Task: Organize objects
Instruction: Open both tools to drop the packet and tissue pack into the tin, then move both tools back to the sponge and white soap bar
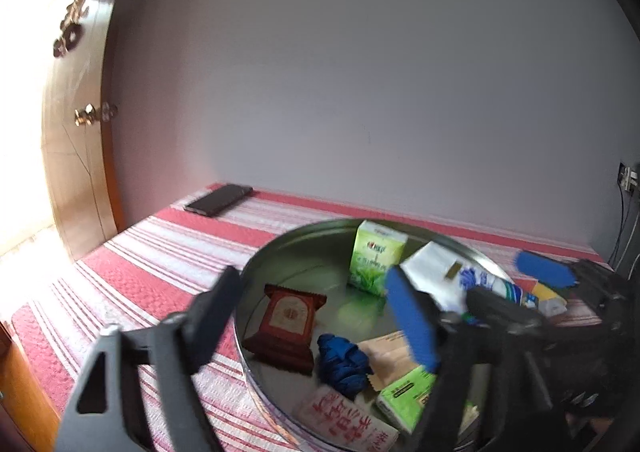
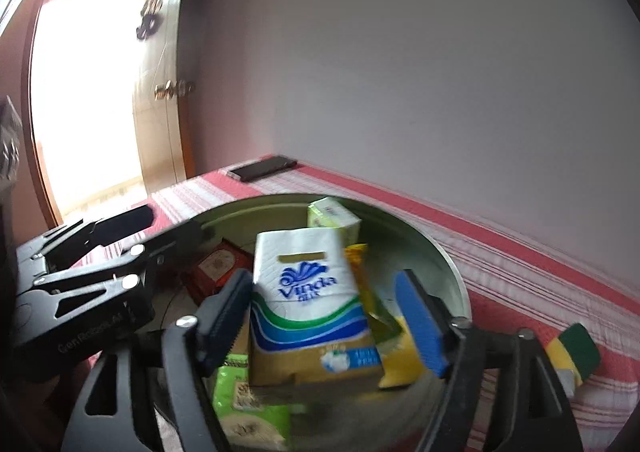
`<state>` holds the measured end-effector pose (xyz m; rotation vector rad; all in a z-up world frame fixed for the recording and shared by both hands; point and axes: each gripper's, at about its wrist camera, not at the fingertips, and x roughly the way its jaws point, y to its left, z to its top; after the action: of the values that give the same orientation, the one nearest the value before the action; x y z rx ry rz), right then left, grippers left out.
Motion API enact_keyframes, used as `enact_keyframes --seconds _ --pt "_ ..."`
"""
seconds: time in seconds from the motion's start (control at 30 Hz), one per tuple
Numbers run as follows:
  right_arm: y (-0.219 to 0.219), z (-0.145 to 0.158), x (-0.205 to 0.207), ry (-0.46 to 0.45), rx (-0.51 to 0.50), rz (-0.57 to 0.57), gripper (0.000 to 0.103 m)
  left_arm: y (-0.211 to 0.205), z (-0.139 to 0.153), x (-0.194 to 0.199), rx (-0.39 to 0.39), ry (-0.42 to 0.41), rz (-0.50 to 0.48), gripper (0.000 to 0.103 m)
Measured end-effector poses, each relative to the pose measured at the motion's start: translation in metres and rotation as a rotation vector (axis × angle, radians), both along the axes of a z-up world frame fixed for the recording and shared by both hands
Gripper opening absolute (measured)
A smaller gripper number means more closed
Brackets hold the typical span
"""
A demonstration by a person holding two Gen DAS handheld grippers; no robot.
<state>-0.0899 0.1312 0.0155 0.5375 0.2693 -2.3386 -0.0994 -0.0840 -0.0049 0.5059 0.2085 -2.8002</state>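
The tissue pack (image 2: 310, 308), white with blue and green waves and a Vinda label, stands between the fingers of the right tongs (image 2: 324, 328) over the round metal tray (image 2: 448, 264); the jaws are spread wide, the left finger seems to touch the pack's edge and the right finger stands apart from it, so a firm hold cannot be told. In the left wrist view the same pack (image 1: 452, 280) leans at the tray's right side. The left tongs (image 1: 320, 328) hang wide open over the tray (image 1: 288, 248), holding nothing. In the tray lie a green carton (image 1: 374, 258), a red-brown box (image 1: 286, 326), a crumpled blue cloth (image 1: 342, 360) and a green packet (image 1: 404, 396). The tray sits on a red and white striped cloth (image 1: 160, 252), with a phone (image 1: 218, 199) well apart near the wall.
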Motion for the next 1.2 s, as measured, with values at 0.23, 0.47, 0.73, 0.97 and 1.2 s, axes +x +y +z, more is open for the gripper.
enact_keyframes --seconds 0.23,0.47,0.73,0.97,1.2 --pt "0.09 0.01 -0.004 0.053 -0.016 -0.122 0.082 0.048 0.018 0.004 -0.054 0.052 -0.081 0.102" --pt "0.185 0.002 -0.059 0.0 0.035 -0.362 0.082 0.128 0.018 -0.022 -0.096 -0.021 -0.289 0.103" --pt "0.207 -0.024 -0.122 -0.175 0.086 -0.36 0.082 0.179 0.001 -0.069 -0.112 -0.132 -0.366 0.103" --pt "0.198 -0.046 -0.149 -0.244 0.205 -0.367 0.082 0.199 -0.014 -0.084 -0.127 -0.185 -0.378 0.103" --pt "0.215 -0.059 -0.16 -0.344 0.124 -0.344 0.076 0.216 -0.025 -0.099 -0.125 -0.244 -0.4 0.103"
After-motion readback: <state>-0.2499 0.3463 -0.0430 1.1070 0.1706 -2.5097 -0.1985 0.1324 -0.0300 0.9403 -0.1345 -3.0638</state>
